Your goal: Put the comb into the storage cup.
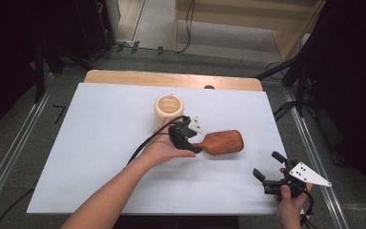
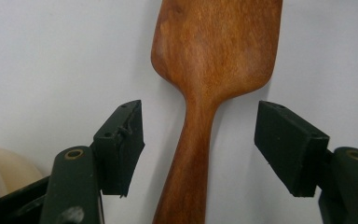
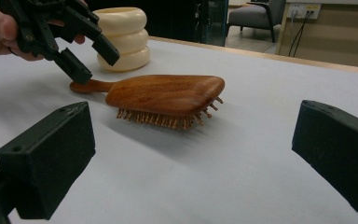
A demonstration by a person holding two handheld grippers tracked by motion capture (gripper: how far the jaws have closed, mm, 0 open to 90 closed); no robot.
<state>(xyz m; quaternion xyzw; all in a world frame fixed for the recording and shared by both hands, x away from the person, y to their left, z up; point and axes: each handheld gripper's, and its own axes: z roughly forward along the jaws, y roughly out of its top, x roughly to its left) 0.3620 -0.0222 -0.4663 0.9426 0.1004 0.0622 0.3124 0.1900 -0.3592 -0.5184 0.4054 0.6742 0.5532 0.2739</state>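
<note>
1. Hairbrush [image 1: 221, 142] position — the wooden paddle brush lies bristles-down on the white table cover [image 1: 100, 143], near the middle, its handle pointing toward the cream ribbed pot [image 1: 168, 109] that stands just beside it.
2. Left gripper [image 2: 199, 144] state: jaws apart, one on each side of the handle [image 2: 191, 154], with clear space on both sides; neither pad touches the wood.
3. Right gripper [image 1: 269, 168] state: jaws wide apart with nothing between them, held near the table's front right corner, well apart from the brush.
4. Recommended step — grip the handle:
   - Centre the handle between the pads before closing.
   - Close on the narrow neck just below the paddle, where the wood seems least likely to slip.
   - Keep the lower jaw off the table cover.
   - Lift level, so the bristles [image 3: 163, 119] clear the surface evenly.
</note>
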